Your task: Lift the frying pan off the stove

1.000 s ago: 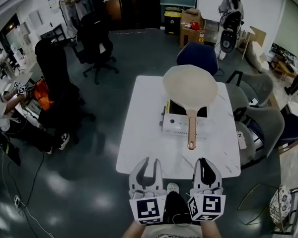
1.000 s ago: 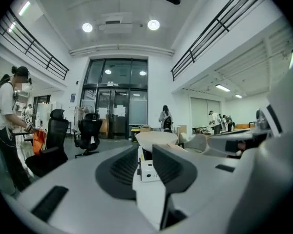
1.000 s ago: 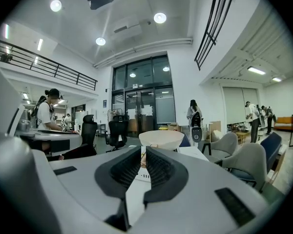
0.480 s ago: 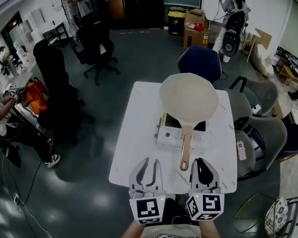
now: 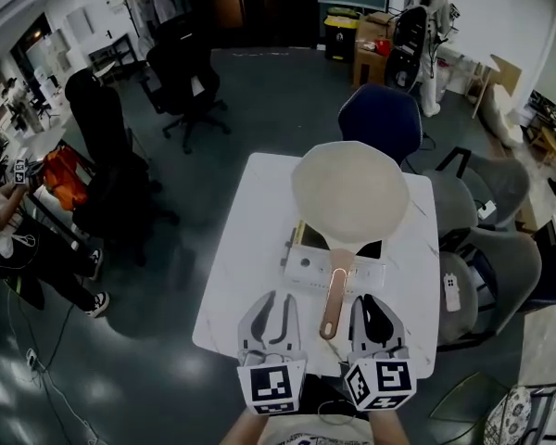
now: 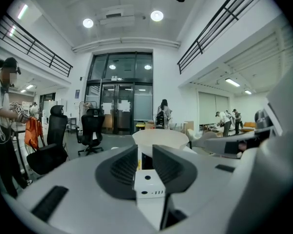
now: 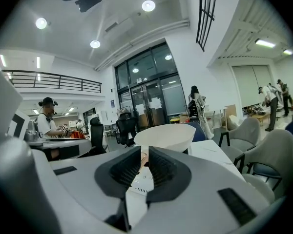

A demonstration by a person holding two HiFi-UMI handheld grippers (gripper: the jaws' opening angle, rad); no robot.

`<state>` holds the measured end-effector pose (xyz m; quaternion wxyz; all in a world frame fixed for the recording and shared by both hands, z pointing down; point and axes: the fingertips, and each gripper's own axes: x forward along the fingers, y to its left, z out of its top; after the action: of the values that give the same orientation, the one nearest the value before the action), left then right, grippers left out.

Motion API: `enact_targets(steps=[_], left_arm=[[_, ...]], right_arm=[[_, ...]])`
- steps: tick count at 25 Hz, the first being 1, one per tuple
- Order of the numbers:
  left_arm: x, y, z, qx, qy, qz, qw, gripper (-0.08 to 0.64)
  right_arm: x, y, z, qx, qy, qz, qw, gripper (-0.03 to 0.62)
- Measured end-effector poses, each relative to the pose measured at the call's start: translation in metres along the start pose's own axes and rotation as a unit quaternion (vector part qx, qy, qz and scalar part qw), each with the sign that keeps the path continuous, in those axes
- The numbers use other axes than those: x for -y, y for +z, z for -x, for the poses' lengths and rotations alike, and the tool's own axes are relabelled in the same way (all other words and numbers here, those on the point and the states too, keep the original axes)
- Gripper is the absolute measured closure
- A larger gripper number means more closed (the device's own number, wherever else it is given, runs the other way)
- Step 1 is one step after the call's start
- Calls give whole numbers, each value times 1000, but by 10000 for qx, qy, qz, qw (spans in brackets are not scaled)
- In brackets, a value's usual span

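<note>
A cream frying pan point(image 5: 350, 191) rests on a white single-burner stove point(image 5: 308, 267) on a white table point(image 5: 246, 258). Its copper handle point(image 5: 334, 302) points toward me, and the handle's end lies between my two grippers, closer to the right one. My left gripper point(image 5: 276, 300) hovers over the table's near edge, shut and empty. My right gripper point(image 5: 372, 301) sits just right of the handle end, also shut and empty. In the left gripper view, the pan point(image 6: 161, 139) and stove point(image 6: 147, 184) show beyond the left gripper point(image 6: 145, 152). In the right gripper view, the pan point(image 7: 166, 135) rises past the right gripper point(image 7: 144, 156).
A blue chair point(image 5: 380, 117) stands behind the table. Grey chairs point(image 5: 505, 262) stand at its right, one with a white remote point(image 5: 451, 291) on it. Black office chairs point(image 5: 190, 77) and a seated person point(image 5: 14, 239) are on the left.
The table, stove and pan have drawn nearer to me. The handle's end, which lay ahead of both grippers, now lies between them. Both grippers stay shut.
</note>
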<state>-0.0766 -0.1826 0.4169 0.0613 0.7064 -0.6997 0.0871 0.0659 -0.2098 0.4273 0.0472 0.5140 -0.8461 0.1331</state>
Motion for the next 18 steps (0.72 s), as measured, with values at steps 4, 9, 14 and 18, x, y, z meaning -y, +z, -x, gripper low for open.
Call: enact_targets(steps=[4,9,14,18], left_arm=[[3,-1,-8,-52,42,96,9999,462],[5,-6,-18,-126,15,-17,9999,462],[6,-11,-21,-256,-71,2,9996,462],[8,-17,-29,-374,-269,-69,9989,462]], right_arm=[[-2,-5,-8,-167,249,18,9995,552],[4,-9,-14,-252,246,-50,9994,552],[6,-12,-17,-310,331,-347,9984,552],[5,-20,-23,-487,427,-638,9959,552]])
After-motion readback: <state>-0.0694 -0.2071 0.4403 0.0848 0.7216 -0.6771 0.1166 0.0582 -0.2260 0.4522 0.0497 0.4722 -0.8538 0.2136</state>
